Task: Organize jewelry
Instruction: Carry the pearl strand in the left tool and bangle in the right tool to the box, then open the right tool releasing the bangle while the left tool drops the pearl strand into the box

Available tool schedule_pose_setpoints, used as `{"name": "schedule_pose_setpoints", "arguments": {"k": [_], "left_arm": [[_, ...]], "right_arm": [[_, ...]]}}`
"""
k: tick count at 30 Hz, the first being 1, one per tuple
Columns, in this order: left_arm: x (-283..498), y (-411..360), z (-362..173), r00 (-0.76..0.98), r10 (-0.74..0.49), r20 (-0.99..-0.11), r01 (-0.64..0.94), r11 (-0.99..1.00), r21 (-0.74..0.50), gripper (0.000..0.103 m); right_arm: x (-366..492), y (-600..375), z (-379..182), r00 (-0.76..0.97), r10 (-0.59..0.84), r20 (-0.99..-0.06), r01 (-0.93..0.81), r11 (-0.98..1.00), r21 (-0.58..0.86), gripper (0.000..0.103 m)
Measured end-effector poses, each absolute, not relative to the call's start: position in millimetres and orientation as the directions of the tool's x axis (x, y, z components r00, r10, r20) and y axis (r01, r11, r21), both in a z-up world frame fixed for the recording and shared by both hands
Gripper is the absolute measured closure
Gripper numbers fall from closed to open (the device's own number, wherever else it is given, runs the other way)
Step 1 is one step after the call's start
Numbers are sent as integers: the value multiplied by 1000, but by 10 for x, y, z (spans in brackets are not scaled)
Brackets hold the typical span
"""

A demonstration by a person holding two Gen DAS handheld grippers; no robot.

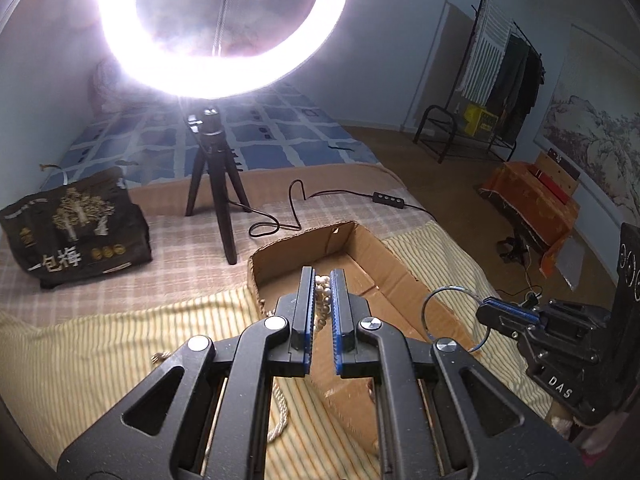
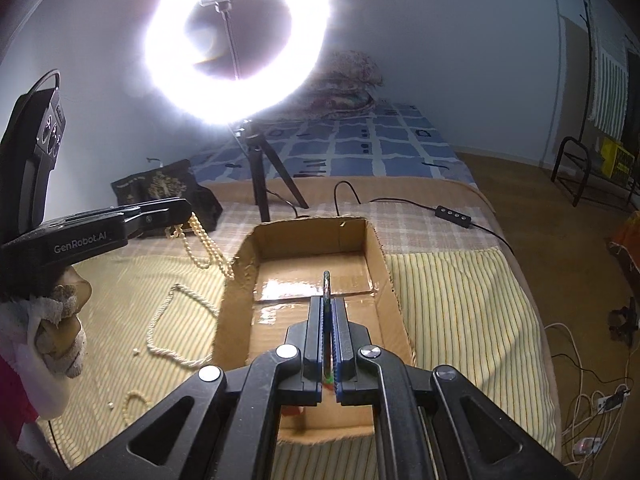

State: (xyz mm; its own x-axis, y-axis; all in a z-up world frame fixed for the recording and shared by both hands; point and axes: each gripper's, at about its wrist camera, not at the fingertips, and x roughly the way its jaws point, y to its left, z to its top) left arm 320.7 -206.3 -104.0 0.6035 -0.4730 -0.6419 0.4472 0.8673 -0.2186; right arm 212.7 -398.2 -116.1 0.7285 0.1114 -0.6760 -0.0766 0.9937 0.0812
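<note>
Left black two-finger gripper, lower centre of its view: fingers clamped on a cream pearl-bead necklace, strand hanging at the near left rim of the open brown cardboard box.

Right black two-finger gripper, lower centre: fingers pressed together on a thin silver metal bangle, held over the box interior.

Cream twisted-cord necklace: lower left, on yellow striped cloth.

Black printed bag: middle left.

White ring light on black tripod: top, farthest.

Cream pearl necklace, brown cardboard box, yellow-striped blanket.
</note>
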Motion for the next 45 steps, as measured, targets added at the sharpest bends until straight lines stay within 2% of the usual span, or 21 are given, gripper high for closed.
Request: {"name": "schedule_pose_setpoints", "arguments": {"k": [12, 24, 25, 26, 27, 36, 41, 45], "left_arm": [[3571, -2237, -1492, 548, -449, -705, 403, 881, -248, 98], [3628, -2303, -1557, 537, -433, -724, 390, 888, -242, 98], [3625, -2305, -1553, 533, -435, -726, 391, 887, -244, 98], [3620, -2305, -1546, 530, -436, -727, 394, 886, -244, 98], [3613, -2308, -1537, 532, -433, -728, 395, 887, -239, 98], [3351, -2147, -1133, 587, -404, -702, 416, 894, -166, 98], [3058, -1899, -700, 638, -397, -660, 411, 900, -144, 98], [2766, -1692, -396, 681, -381, -625, 402, 908, -116, 98]], "right_arm": [[2396, -4072, -1577, 679, 90, -728, -44, 996, 83, 102], [2447, -4105, -1661, 667, 75, -741, -32, 997, 72, 101], [2445, -4102, -1654, 667, 77, -741, -34, 997, 73, 93], [2438, -4099, -1648, 667, 76, -741, -33, 997, 73, 77], [2424, -4094, -1634, 671, 74, -738, -30, 997, 73, 72], [2166, -4057, -1400, 693, 77, -717, -21, 996, 86, 69], [1885, -4054, -1055, 732, 78, -677, -7, 994, 107, 44], [1612, -4010, -710, 769, 64, -636, -7, 996, 91, 31]]}}
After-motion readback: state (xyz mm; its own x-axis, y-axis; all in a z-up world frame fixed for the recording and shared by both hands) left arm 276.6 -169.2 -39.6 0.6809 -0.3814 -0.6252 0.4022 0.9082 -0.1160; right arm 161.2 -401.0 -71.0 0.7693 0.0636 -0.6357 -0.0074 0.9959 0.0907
